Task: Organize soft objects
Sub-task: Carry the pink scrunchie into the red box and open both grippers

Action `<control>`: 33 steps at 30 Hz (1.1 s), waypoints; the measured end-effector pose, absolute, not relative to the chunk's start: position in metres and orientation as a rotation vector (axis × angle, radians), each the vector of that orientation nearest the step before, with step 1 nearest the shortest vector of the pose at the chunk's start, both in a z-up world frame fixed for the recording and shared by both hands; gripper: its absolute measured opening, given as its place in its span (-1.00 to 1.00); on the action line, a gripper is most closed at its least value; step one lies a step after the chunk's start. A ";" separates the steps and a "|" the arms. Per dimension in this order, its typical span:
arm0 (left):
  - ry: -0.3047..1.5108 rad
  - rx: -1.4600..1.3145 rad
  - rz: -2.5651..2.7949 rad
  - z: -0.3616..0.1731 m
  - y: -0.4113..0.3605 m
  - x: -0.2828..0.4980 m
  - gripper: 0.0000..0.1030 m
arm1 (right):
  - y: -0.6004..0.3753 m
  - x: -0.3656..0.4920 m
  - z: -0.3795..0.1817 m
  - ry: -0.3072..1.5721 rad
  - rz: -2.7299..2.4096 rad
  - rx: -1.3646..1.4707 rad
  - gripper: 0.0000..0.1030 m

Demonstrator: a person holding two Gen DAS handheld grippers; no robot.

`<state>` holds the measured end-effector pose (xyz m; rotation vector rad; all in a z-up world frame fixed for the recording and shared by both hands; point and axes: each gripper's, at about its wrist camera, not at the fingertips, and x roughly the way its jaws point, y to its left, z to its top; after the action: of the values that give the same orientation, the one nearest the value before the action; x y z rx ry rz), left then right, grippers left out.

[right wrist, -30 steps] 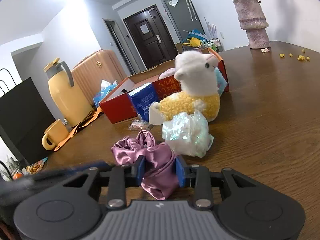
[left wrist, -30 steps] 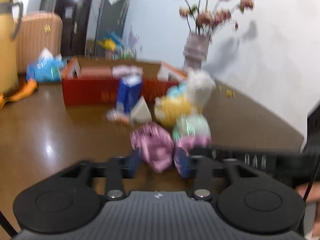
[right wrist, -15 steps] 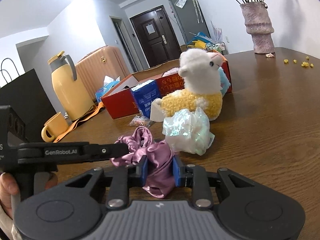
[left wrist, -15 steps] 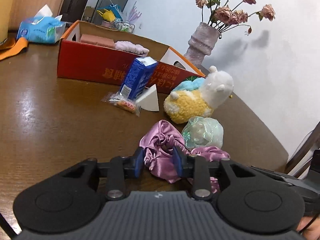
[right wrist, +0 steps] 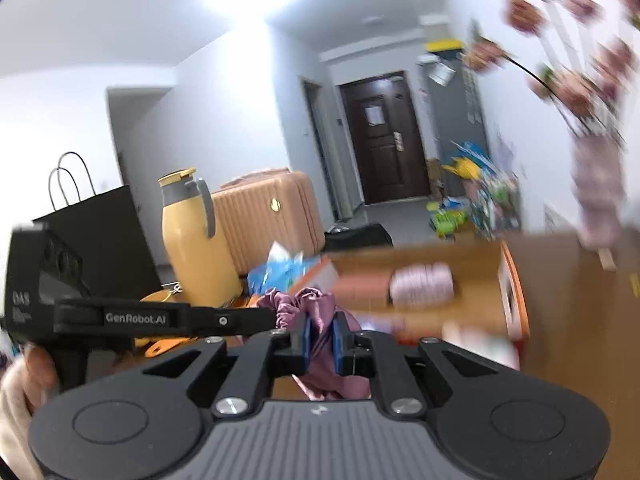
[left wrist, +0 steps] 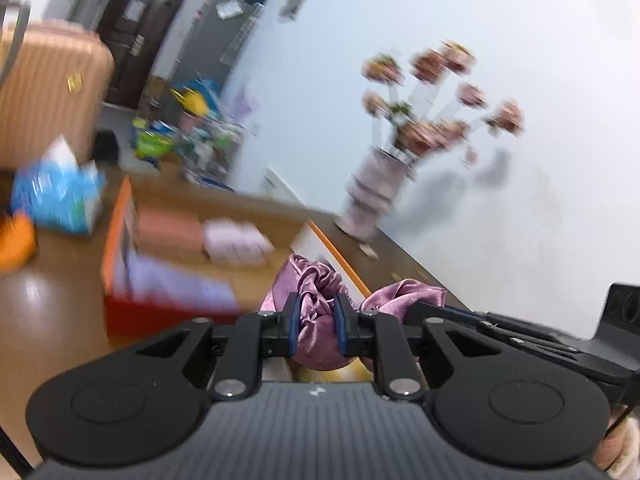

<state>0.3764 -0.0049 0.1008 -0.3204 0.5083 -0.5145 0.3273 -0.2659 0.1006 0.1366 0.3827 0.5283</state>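
The left hand-held gripper (left wrist: 316, 330) and the right hand-held gripper (right wrist: 321, 343), whose jaws have just been closing, are each clamped on one end of the crumpled mauve satin scrunchie (left wrist: 310, 300), held in the air in front of the open red cardboard box (left wrist: 120, 256) on the brown wooden table (left wrist: 48, 312). A folded pink towel (right wrist: 422, 283) lies inside the box.

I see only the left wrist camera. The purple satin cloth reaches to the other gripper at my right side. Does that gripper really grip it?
Observer: Yes. The right gripper is shut on the purple satin cloth; both blue pads press it.
Operator: What is further left, outside my picture?
Observer: A yellow thermos jug with a grey handle stands upright.
Operator: Anything beside it?
Observer: A black paper bag, to its left in the right wrist view.
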 end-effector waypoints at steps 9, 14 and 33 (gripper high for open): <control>0.723 -0.128 -0.294 0.068 -0.008 0.553 -0.64 | -0.194 0.579 0.086 0.773 0.520 0.037 -0.80; 0.798 0.011 -0.249 0.029 -0.011 0.579 -0.48 | -0.164 0.627 0.038 0.961 0.488 -0.025 -0.76; 0.546 0.046 -0.200 0.128 0.025 0.491 0.43 | -0.238 0.542 0.143 0.699 0.393 -0.111 0.29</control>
<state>0.4909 0.0253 0.1278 0.0463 0.5456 -0.2000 0.5425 -0.2376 0.1435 -0.1111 0.6991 0.3926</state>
